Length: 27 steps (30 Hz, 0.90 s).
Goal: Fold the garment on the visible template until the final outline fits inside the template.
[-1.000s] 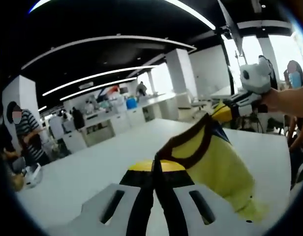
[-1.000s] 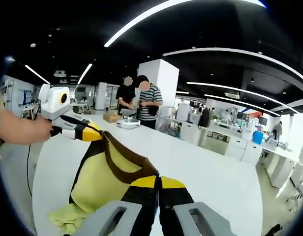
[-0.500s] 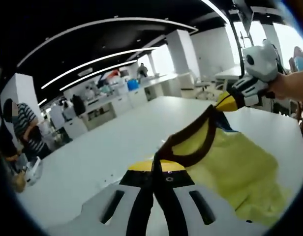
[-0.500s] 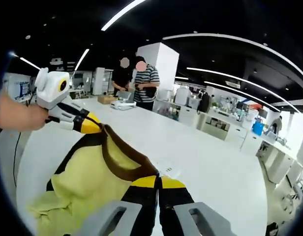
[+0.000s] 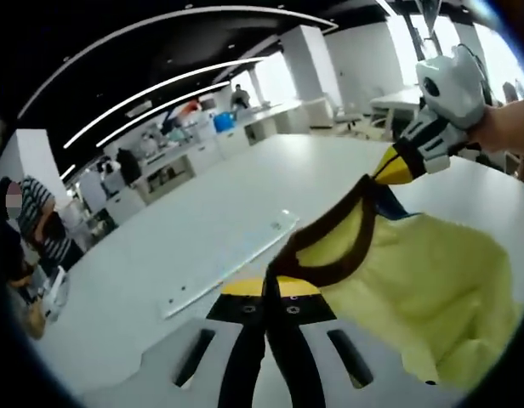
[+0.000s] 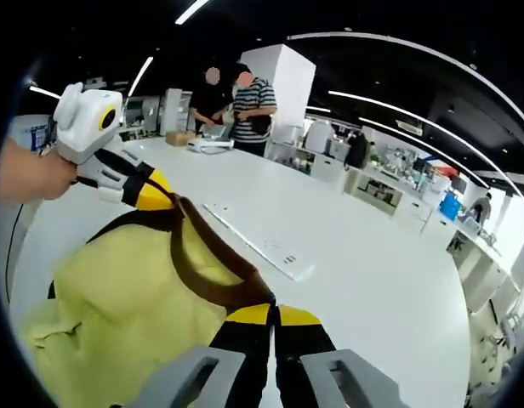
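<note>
Compared with a second ago, both cameras tilt lower toward the table point(image 5: 160, 255), and a clear strip point(image 5: 232, 263) now shows ahead of the jaws. The left gripper point(image 5: 266, 293) and right gripper point(image 6: 273, 313) each have jaws clenched on the brown collar of the yellow garment point(image 6: 126, 297), which spreads wider between them, draping below. No writing is readable.
</note>
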Motion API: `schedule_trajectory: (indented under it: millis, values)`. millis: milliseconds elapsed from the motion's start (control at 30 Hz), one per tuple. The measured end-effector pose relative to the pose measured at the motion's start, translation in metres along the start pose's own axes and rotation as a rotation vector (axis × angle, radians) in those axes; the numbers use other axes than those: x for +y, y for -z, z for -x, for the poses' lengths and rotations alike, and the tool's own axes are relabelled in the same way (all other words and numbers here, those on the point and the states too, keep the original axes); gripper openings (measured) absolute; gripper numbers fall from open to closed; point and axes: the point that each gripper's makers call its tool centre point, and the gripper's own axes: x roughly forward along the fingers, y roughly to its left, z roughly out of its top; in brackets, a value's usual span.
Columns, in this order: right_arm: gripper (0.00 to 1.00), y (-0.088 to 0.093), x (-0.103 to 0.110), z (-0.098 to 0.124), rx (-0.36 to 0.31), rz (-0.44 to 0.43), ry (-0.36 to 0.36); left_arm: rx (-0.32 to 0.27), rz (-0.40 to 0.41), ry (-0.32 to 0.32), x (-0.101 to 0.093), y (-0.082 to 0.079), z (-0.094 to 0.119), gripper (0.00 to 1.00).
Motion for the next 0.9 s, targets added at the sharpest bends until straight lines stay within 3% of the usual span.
schedule_trajectory:
  millis: [233, 433, 700, 900]
  values:
    - [0.00, 0.009, -0.004, -0.013, 0.041, -0.015, -0.005, 0.042, 0.019, -0.004, 0.002, 0.009, -0.008, 0.01]
    - [0.05, 0.011, -0.012, -0.009, 0.053, 0.000, 0.022, 0.058, 0.043, -0.020, 0.013, 0.012, -0.011, 0.13]
    - [0.04, 0.004, -0.009, 0.003, 0.032, -0.016, 0.010, 0.050, 0.065, -0.027, 0.008, 0.006, 0.006, 0.14]
    - [0.07, -0.001, 0.007, 0.019, 0.000, -0.030, -0.021, 0.016, 0.051, -0.012, -0.003, -0.004, 0.023, 0.12]
